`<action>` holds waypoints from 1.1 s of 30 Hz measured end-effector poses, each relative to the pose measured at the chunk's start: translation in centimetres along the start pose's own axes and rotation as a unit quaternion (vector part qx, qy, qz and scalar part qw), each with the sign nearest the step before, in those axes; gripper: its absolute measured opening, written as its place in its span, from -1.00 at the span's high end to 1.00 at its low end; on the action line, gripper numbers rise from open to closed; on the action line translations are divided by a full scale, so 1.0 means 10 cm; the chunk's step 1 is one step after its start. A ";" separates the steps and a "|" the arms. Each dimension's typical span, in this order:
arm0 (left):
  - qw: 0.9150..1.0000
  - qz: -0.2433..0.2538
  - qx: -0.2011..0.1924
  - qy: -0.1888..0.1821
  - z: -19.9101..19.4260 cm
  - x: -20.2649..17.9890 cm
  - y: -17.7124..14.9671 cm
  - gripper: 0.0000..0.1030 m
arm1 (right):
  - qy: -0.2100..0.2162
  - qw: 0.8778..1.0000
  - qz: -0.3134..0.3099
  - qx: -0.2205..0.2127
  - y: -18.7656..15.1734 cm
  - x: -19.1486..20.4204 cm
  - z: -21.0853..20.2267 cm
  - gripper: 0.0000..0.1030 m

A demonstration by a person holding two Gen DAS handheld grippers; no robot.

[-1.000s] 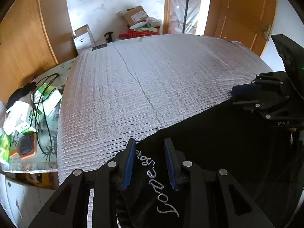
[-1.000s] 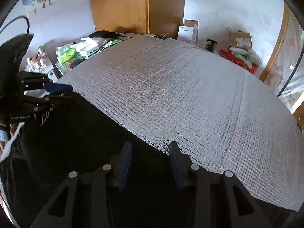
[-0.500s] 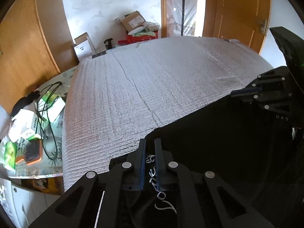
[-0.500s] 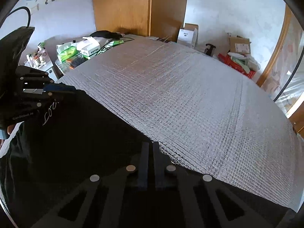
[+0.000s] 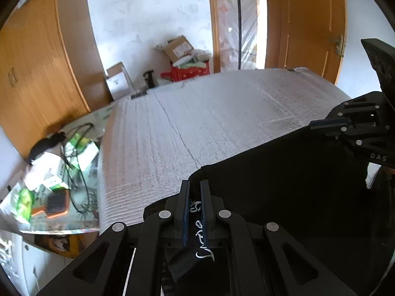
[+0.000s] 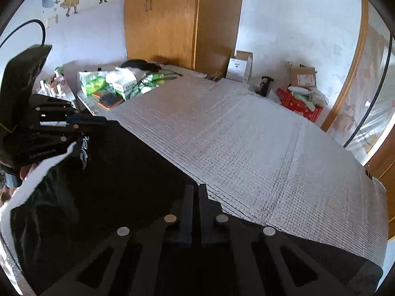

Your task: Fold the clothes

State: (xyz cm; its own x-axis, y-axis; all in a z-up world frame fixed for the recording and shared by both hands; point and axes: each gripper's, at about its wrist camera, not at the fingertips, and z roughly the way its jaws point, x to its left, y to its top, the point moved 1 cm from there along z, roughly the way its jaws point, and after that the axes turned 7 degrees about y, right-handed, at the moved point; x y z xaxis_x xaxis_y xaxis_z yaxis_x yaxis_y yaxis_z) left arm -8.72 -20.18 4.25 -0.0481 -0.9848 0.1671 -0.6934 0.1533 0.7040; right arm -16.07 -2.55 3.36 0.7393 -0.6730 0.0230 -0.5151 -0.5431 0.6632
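On silver quilted mat [image 5: 222,123]: both grippers [image 5: 195,197] [image 6: 195,197] clamped on black garment [image 6: 111,185]; clutter [image 6: 118,86] leftward.

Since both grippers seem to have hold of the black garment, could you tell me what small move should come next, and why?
Probably carry both grips forward over the silver mat. The left gripper and right gripper are each shut on the near edge of the black garment, and the mat beyond lies bare, so the fold has room.

Black garment [image 5: 284,172] – white script lettering; silver quilted grid mat [image 6: 234,135]; orange-brown wardrobe [image 6: 172,19]
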 end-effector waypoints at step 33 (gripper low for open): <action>0.995 0.010 -0.085 0.044 -1.45 -0.40 -0.69 0.84 | 0.007 0.997 -0.034 -0.062 -0.68 0.97 -1.30 0.93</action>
State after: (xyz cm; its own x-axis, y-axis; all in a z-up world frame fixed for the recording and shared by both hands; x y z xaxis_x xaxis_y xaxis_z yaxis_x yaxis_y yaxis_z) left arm 6.62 -16.14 8.74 0.0080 -0.9715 0.2369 -0.5613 0.1917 0.8051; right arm 0.28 1.17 8.78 0.7768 -0.6295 -0.0157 -0.4069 -0.5207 0.7505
